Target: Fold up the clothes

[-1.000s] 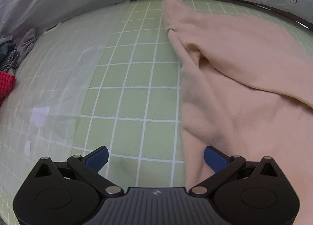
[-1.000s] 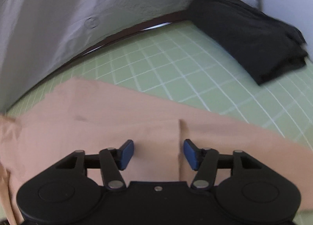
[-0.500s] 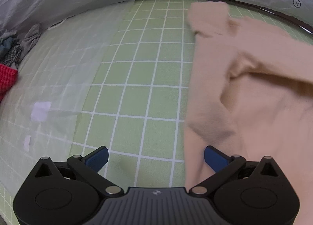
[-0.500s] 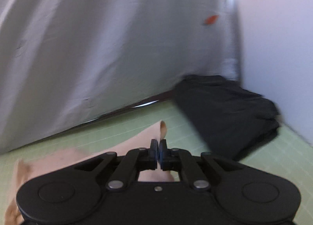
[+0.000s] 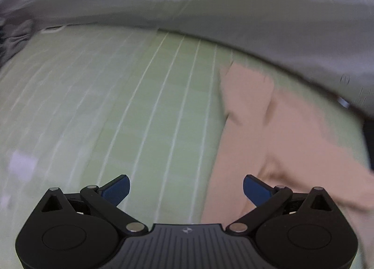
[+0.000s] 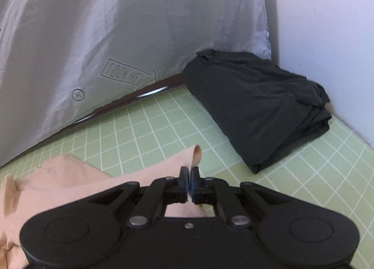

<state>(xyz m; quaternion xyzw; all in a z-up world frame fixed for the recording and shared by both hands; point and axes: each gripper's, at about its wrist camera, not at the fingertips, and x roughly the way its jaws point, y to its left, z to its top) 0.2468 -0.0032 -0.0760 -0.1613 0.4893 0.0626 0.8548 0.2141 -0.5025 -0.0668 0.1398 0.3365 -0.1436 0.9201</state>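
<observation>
Now right gripper (image 6: 188,181) pinching peach garment (image 6: 70,175), left gripper (image 5: 186,189) agape.

Your left wrist camera looked low and forward over the green grid mat (image 5: 163,110); your right faced its far right corner. Both caught the peach garment (image 5: 268,128) and grey sheet (image 6: 116,23).
</observation>
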